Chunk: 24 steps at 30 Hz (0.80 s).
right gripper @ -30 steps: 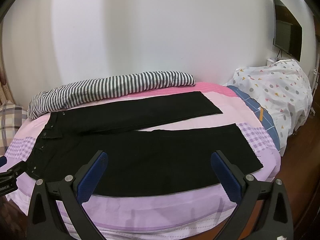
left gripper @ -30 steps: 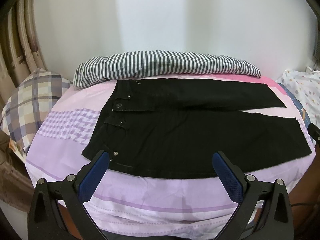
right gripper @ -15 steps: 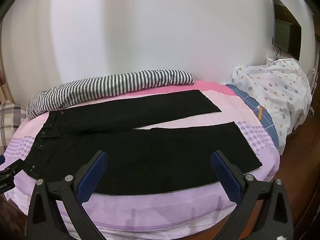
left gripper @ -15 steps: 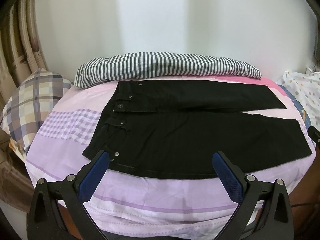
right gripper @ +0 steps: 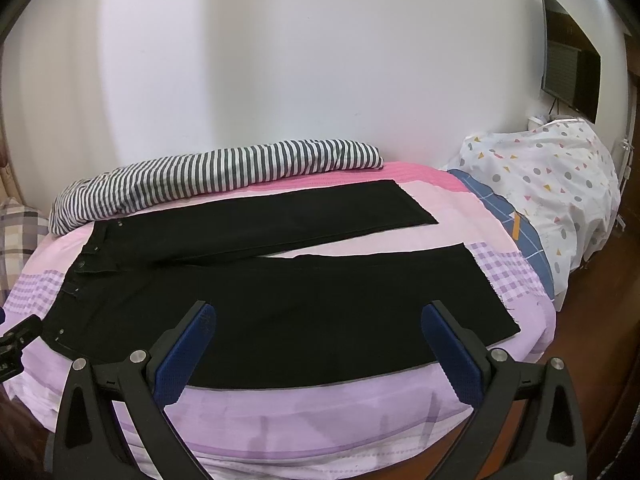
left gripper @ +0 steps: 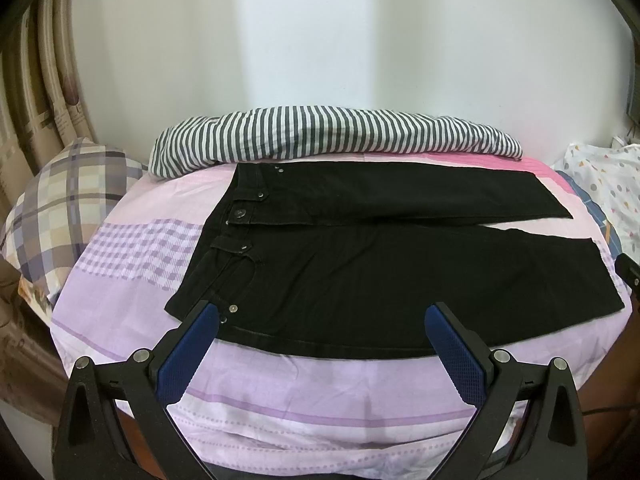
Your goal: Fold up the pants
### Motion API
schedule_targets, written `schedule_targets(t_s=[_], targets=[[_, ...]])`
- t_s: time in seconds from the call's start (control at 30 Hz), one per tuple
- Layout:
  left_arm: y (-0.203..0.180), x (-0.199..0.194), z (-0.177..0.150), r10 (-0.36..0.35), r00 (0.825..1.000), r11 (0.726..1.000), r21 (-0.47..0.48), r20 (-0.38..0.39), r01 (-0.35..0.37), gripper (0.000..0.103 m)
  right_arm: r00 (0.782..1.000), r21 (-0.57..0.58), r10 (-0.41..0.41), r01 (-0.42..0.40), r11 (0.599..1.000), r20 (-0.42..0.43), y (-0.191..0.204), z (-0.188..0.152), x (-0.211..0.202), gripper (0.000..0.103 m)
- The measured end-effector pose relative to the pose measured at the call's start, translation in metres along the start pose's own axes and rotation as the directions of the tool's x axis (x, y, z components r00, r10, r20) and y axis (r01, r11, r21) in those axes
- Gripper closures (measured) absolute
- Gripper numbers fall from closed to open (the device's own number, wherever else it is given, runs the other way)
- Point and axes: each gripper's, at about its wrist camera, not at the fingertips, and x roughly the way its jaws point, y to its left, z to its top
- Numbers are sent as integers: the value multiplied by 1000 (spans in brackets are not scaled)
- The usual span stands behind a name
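Observation:
Black pants (left gripper: 380, 264) lie flat on the bed, waistband to the left, both legs spread to the right in a narrow V. They also show in the right wrist view (right gripper: 280, 296). My left gripper (left gripper: 322, 320) is open and empty, hovering at the near edge by the waistband corner. My right gripper (right gripper: 320, 316) is open and empty, above the near leg. The other gripper's tip shows at the right edge of the left view (left gripper: 630, 272) and the left edge of the right view (right gripper: 16, 340).
The bed has a pink and purple sheet (left gripper: 320, 400). A striped rolled blanket (left gripper: 332, 136) lies along the wall. A plaid pillow (left gripper: 68, 200) sits left. A dotted cloth-covered object (right gripper: 552, 184) stands right, below a wall screen (right gripper: 568, 64).
Both grippers have drifted very slightly; the views are nearly the same. The pants have not moved.

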Motion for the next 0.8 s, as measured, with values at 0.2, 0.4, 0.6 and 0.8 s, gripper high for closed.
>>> schedule_targets(t_s=[0.2,0.4,0.6,0.8], targets=[[0,-1,-1,-7,1000,1000,0,4,7,1,1000,0,4,-4,1000,2,0,0,-1,1],[-1,2,-2,-15,1000,1000,6,6,15,1,1000,7,3,-3,1000,0,-2,1,1,1],[-1,5,-4,-11,1000,1000,11,9,11,1,1000,7,5,-5,1000,-7,-2,-1,4,1],[-1,8,-5,-16,1000,1000,5,6,16,1,1000,13,5,-5,1000,-9,-4,-3,7,1]])
